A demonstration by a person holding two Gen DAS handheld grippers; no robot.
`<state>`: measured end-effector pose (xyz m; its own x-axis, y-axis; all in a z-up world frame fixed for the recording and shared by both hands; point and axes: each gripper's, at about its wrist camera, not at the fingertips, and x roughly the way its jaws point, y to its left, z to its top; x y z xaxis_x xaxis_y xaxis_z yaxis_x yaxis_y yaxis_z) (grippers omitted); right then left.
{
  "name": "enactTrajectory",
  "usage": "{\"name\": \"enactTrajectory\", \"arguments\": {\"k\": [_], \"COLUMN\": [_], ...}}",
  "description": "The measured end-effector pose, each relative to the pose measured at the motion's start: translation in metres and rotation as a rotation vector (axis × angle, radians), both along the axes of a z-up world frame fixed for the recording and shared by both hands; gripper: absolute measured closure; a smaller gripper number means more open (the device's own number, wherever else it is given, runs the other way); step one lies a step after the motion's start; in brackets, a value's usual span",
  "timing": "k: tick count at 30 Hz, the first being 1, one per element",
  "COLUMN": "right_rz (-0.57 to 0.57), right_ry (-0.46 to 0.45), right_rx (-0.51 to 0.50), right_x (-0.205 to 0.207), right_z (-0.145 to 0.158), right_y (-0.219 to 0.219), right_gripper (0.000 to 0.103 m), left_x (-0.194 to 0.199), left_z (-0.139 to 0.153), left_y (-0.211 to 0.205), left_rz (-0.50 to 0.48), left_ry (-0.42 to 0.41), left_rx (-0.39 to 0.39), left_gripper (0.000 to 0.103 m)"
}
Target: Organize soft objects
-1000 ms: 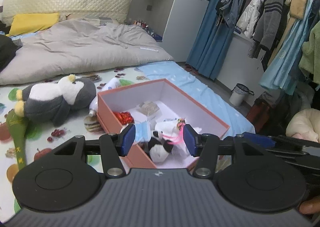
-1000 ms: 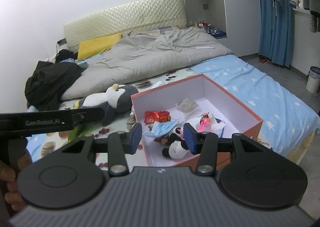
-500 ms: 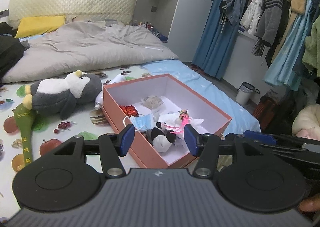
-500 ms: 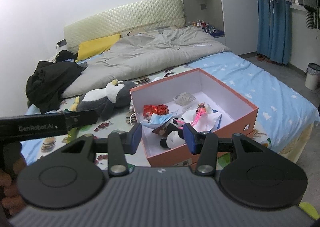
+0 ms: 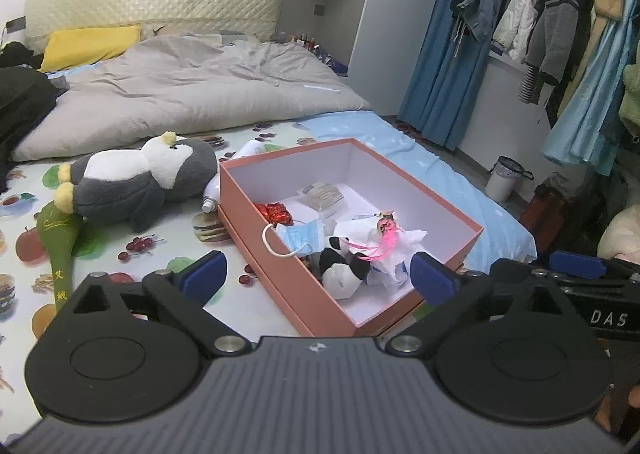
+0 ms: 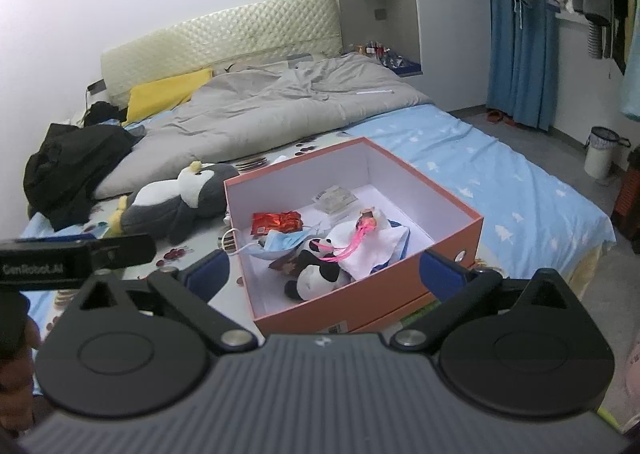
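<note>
On the bed (image 5: 120, 254), both the left hand-held gripper (image 5: 318, 278) and right hand-held gripper (image 6: 324, 274) are held wide and empty before the orange box (image 5: 288, 290), likely for collecting the penguin plush (image 5: 136, 186) left of it.

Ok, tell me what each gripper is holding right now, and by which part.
Nothing is held. The left gripper and the right gripper are both open and empty, above the near end of the box.
</note>
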<state>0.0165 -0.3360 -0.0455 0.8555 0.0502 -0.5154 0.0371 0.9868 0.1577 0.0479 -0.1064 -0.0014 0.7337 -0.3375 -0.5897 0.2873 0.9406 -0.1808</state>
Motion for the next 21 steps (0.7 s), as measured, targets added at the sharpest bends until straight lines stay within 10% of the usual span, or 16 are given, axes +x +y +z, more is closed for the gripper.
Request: {"name": "enactTrajectory", "arguments": {"k": [21], "right_rz": [0.006], "right_ry": [0.006], "right_rx": [-0.025], "right_x": [0.0], "right_z": [-0.0037], "right_y": [0.0028], "right_gripper": [0.0], "left_x": [0.0064], "left_z": [-0.0084], "left_y": [-0.0027], "left_rz": [0.021], "left_ry": [0.031], "left_rx": [0.039], "left_gripper": [0.002]}}
